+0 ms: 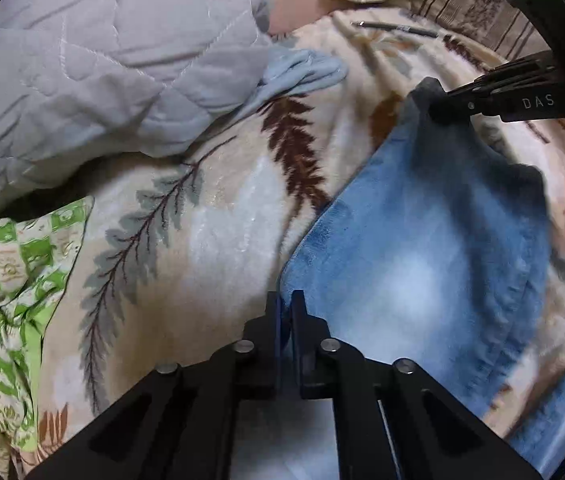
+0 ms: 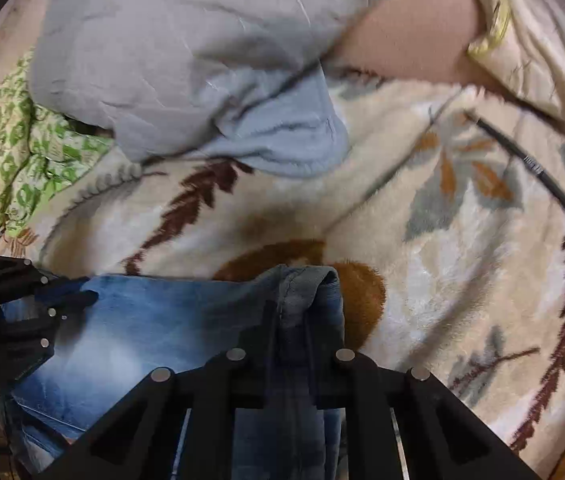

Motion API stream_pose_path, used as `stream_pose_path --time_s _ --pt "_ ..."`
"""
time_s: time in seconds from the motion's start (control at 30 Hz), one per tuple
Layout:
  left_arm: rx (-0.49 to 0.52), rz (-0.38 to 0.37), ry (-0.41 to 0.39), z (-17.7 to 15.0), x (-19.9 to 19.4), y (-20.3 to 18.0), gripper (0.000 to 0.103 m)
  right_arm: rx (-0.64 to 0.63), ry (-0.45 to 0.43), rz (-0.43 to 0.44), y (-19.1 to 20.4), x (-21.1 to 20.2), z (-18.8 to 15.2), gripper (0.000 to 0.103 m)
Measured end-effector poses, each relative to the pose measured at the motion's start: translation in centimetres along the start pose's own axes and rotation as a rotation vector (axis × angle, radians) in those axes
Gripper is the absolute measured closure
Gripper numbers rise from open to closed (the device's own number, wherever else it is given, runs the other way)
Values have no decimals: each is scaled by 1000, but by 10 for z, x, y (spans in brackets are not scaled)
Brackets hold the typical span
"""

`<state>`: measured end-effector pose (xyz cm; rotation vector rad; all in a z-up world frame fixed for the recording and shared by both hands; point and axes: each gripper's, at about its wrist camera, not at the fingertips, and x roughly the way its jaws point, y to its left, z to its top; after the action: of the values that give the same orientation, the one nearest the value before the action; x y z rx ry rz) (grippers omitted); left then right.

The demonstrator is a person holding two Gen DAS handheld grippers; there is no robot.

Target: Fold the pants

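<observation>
The pants are blue denim jeans [image 1: 434, 248], held stretched above a cream fleece blanket with leaf prints [image 1: 202, 216]. My left gripper [image 1: 285, 300] is shut on one edge of the jeans, with blue cloth pinched between its fingers. My right gripper [image 2: 302, 308] is shut on a bunched grey-blue corner of the jeans [image 2: 306, 288]. In the left wrist view the right gripper [image 1: 442, 108] pinches the far corner. In the right wrist view the left gripper [image 2: 70, 296] holds the jeans at the left.
A grey quilted duvet [image 1: 82, 64] lies at the back left with a light blue cloth [image 1: 302, 72] under its edge. A green patterned cloth [image 1: 10, 280] is bunched at the left. A thin black pen [image 1: 398, 29] lies on the blanket.
</observation>
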<state>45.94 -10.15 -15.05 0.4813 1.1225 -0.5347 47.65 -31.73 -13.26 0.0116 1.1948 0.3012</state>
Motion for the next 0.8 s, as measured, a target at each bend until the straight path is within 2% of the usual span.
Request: stream_pose_path --time_s 0.13,0.23,0.37,0.47,0.63,0.8 --pt "8 -11 -87 -15 -54 -12 100 -18 -80 24 4 -44 -19 91" --pt "56 -6 -140 -37 -100 -37 100 -30 -154 54 5 -89 -46 91" --pt "111 3 -198 -83 -159 -80 100 -49 -239 63 19 -145 -101 91" --pt "133 -10 -222 -121 -184 -115 100 -76 -267 46 37 -171 -155 91" --pt "159 -42 -219 -185 -189 -173 100 -84 -210 61 47 -180 -253 91" --pt "163 -66 -136 -227 -149 -212 100 -70 -98 49 46 -159 -312 91"
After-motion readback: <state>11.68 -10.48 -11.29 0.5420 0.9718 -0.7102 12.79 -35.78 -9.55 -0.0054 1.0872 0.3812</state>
